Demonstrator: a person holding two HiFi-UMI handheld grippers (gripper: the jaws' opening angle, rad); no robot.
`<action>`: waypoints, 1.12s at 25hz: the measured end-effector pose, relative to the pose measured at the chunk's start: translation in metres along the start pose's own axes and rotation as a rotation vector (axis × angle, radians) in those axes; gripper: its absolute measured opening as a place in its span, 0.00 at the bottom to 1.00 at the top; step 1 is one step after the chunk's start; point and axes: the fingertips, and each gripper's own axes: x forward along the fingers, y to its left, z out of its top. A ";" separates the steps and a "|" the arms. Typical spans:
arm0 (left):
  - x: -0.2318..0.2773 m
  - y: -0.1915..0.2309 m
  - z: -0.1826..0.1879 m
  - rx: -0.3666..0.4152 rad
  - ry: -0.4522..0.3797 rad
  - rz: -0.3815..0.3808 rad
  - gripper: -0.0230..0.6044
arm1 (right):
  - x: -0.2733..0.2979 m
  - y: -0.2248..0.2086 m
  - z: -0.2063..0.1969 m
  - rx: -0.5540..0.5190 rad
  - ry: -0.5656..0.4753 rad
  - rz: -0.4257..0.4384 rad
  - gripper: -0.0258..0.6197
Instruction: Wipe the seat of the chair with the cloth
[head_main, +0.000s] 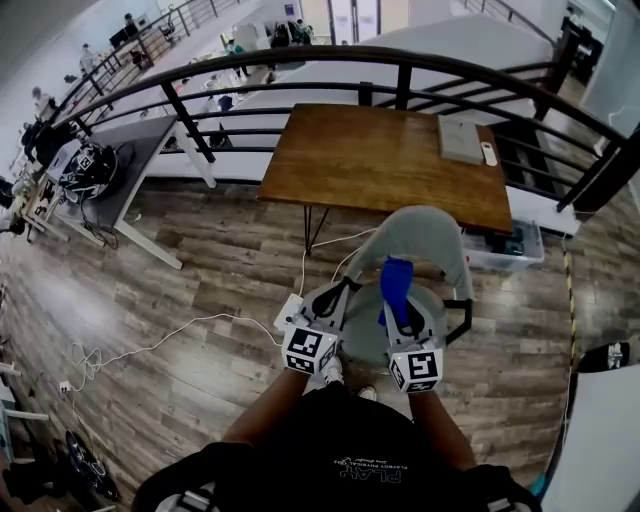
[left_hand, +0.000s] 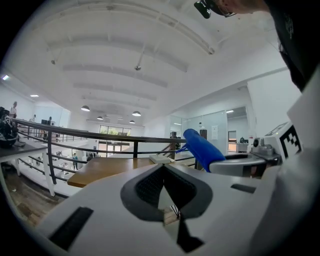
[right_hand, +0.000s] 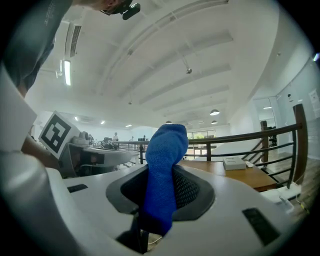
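A grey chair (head_main: 425, 238) stands below me in the head view, its seat (head_main: 365, 335) partly hidden by both grippers. My right gripper (head_main: 405, 312) is raised over the seat and shut on a blue cloth (head_main: 396, 283), which sticks up out of the jaws. In the right gripper view the cloth (right_hand: 162, 165) fills the gap of that gripper (right_hand: 160, 200). My left gripper (head_main: 326, 305) is held beside it, shut with nothing in it (left_hand: 164, 192). From the left gripper view the cloth (left_hand: 202, 147) shows to the right.
A wooden table (head_main: 380, 160) stands just beyond the chair, with a pale flat box (head_main: 460, 138) on it. A dark railing (head_main: 300, 60) curves behind it. White cables (head_main: 180, 330) and a power strip (head_main: 289, 311) lie on the floor to the left. A clear bin (head_main: 505, 248) sits at the right.
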 end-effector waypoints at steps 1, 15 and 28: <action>0.005 0.006 0.001 0.002 -0.001 -0.004 0.04 | 0.007 0.000 0.000 0.000 0.002 -0.003 0.21; 0.049 0.052 -0.039 -0.063 0.093 -0.064 0.04 | 0.056 -0.018 -0.059 0.065 0.163 -0.072 0.22; 0.107 0.017 -0.131 -0.135 0.228 -0.008 0.04 | 0.073 -0.073 -0.150 0.141 0.295 -0.033 0.22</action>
